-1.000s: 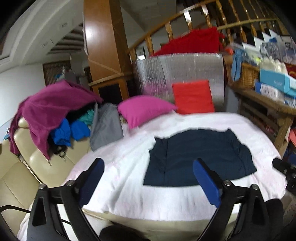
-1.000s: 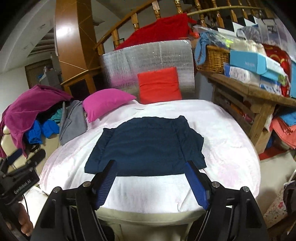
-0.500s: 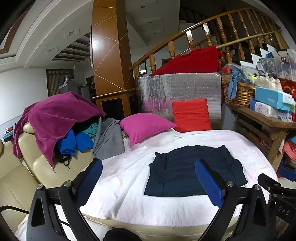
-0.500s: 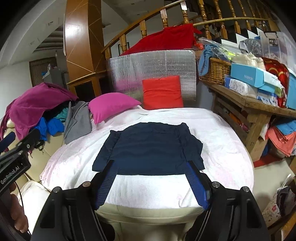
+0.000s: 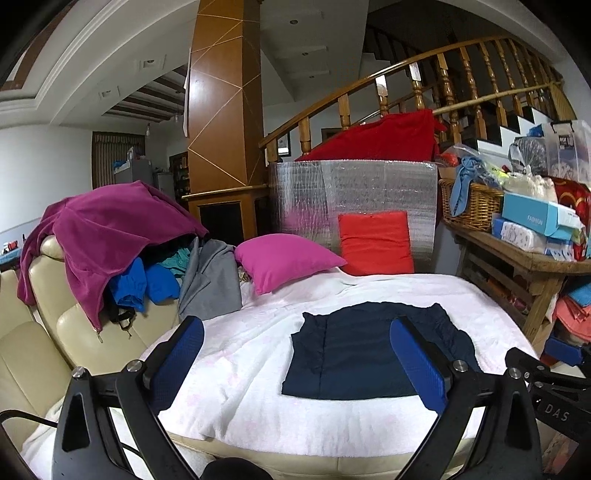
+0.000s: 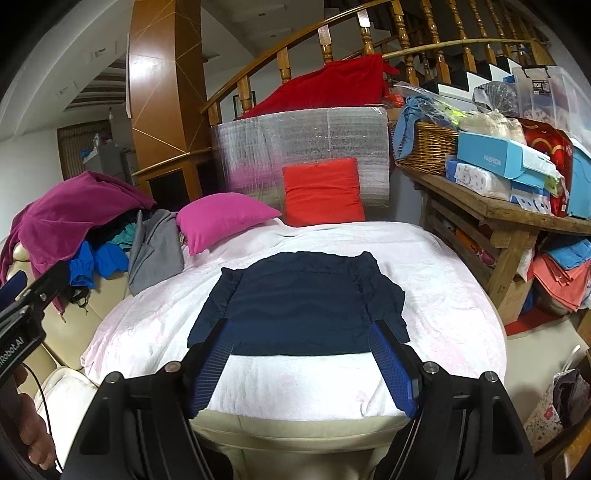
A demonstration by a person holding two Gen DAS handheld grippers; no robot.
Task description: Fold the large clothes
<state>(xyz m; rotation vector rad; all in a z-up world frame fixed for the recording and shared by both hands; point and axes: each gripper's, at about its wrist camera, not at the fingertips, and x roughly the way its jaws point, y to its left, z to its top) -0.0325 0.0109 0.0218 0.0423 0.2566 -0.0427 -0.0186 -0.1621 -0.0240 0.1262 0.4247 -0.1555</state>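
- Navy shirt (image 6: 303, 306) lies flat on a white blanket (image 6: 443, 295), centre frame.
- Left gripper (image 5: 295, 365) spread wide, empty, lower frame.
- Right gripper (image 6: 301, 363) likewise spread, holding nothing.

Cream leather sofa (image 5: 70, 325) left, tall wooden pillar (image 5: 221, 122), curved wooden stair railing (image 6: 369, 33), cluttered rough wooden table (image 6: 498, 210) right, white walls.
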